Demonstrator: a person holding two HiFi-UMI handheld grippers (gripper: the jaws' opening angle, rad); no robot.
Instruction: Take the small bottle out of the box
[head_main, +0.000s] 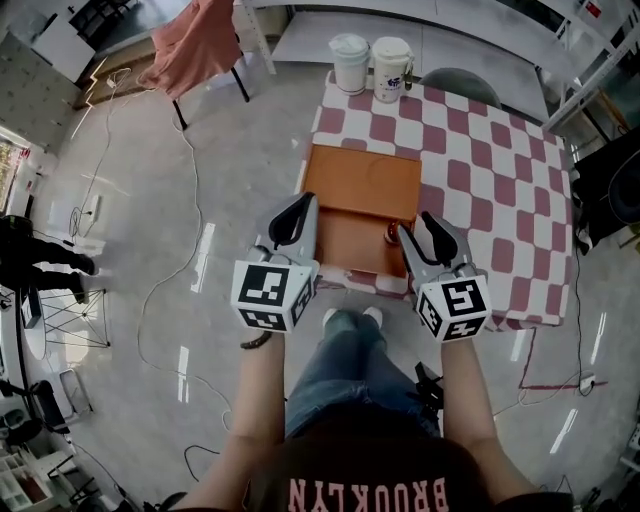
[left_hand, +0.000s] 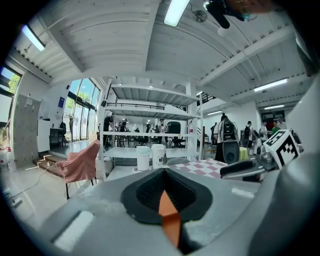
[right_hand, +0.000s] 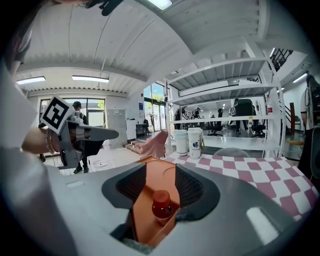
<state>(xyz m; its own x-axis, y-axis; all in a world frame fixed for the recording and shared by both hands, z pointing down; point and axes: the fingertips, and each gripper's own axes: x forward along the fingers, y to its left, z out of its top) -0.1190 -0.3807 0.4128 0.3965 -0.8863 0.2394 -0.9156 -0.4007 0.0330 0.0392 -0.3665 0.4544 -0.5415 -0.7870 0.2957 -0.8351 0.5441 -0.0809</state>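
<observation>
An orange box (head_main: 360, 180) lies open at the near edge of the checked table (head_main: 480, 170). The small bottle (head_main: 392, 234), red-capped and filled with red liquid, stands upright in the box's near right corner. My right gripper (head_main: 418, 226) hovers at that corner. In the right gripper view the bottle (right_hand: 162, 204) stands between the open jaws of the right gripper (right_hand: 160, 187), and the pads do not press on it. My left gripper (head_main: 303, 205) sits at the box's left wall. In the left gripper view its jaws (left_hand: 167, 200) stand nearly together, with an orange strip of the box (left_hand: 169, 212) filling the slit.
Two white lidded cups (head_main: 349, 62) (head_main: 391, 68) stand at the table's far edge, with a grey chair back (head_main: 460, 85) behind it. A chair draped in pink cloth (head_main: 195, 45) and loose cables are on the floor to the left. People stand by shelving in the background.
</observation>
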